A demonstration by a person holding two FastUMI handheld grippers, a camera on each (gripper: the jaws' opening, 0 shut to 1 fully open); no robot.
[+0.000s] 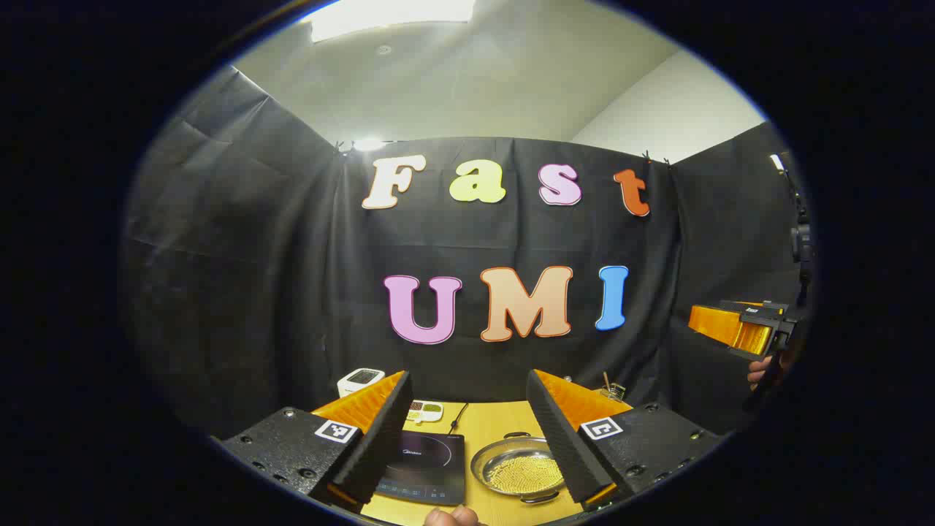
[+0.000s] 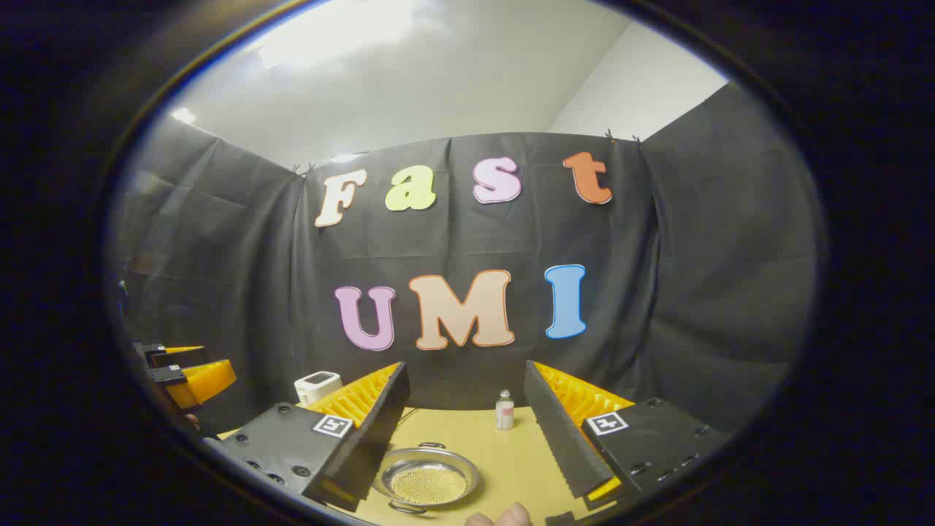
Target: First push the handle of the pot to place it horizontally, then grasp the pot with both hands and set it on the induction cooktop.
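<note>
Both grippers are held up above the tabletop, neither touching anything.

Left gripper: fingers stand wide apart, nothing between them. In the left gripper view, the induction cooktop lies flat on the tabletop, seen through the gap beside the left finger. The pot, a shallow metal pan with small yellow grains inside, sits just beside the cooktop on the wood surface, apart from it and not on it. One loop handle shows at the pot's far rim and another at its near rim. A small white device and a divided dish sit toward the far edge of the tabletop. A cable runs back from the cooktop. A fingertip of the person shows at the bottom of this view. The right gripper appears off at the side, with the hand holding it.

Right gripper: fingers likewise spread wide, holding nothing. In the right gripper view the pot lies on the tabletop below the gap, nearer the left finger. A small bottle stands upright near the far edge.
</note>
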